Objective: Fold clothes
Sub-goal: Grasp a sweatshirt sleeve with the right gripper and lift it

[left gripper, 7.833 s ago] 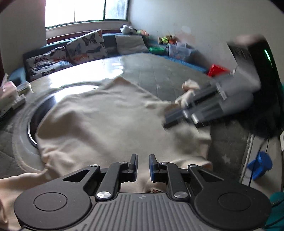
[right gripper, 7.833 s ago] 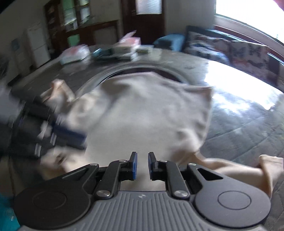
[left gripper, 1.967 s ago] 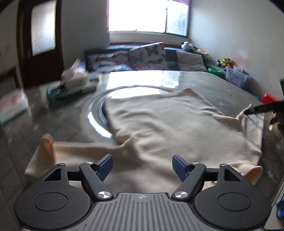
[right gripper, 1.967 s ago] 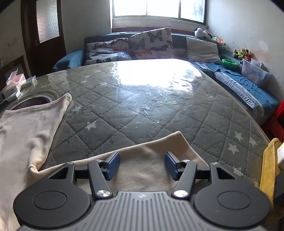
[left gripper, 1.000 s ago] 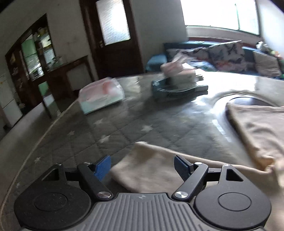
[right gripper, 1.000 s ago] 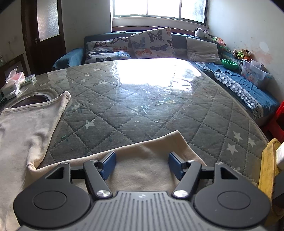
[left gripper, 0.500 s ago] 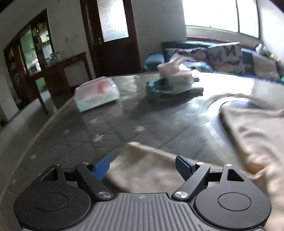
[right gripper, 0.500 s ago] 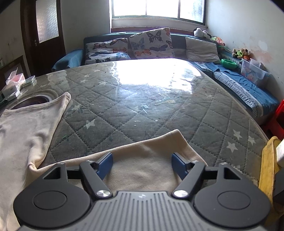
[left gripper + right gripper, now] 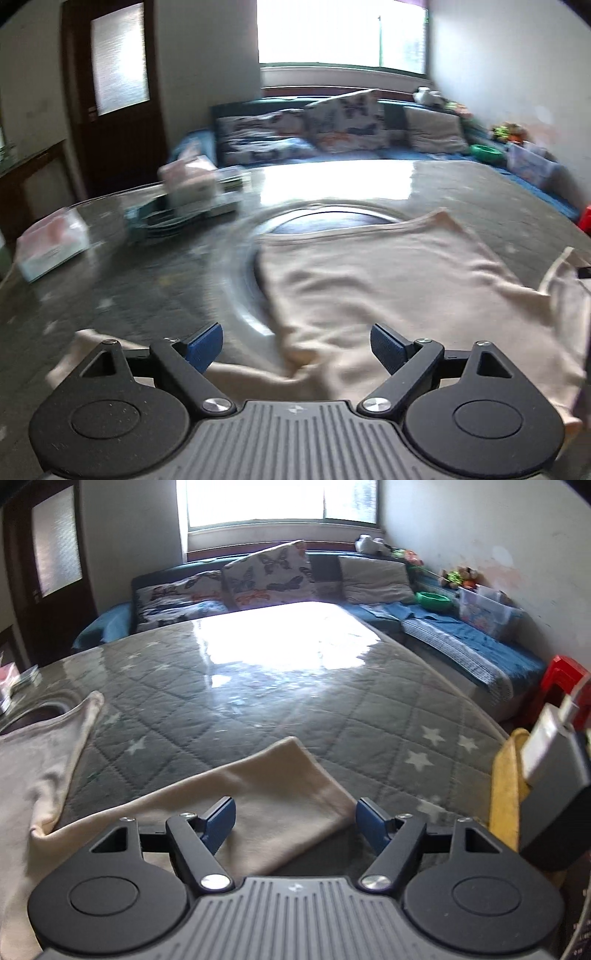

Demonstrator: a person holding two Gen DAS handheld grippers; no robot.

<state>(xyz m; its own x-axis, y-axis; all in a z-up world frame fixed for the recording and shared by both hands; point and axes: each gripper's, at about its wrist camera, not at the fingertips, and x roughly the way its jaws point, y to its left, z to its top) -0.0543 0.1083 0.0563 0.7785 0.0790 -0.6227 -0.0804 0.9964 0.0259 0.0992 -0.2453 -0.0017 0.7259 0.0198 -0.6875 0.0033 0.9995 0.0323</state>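
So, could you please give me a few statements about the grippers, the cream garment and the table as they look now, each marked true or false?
1. The left gripper is open with nothing between its fingers. True.
2. The right gripper is shut on a sleeve. False: it is open, hovering over the sleeve end.
3. The cream garment lies spread on the quilted star-patterned table cover. True.
4. The garment is already folded into a neat stack. False: it lies open, both sleeves stretched outward.
5. A tissue box sits on the table, left of the garment in the left wrist view. True.
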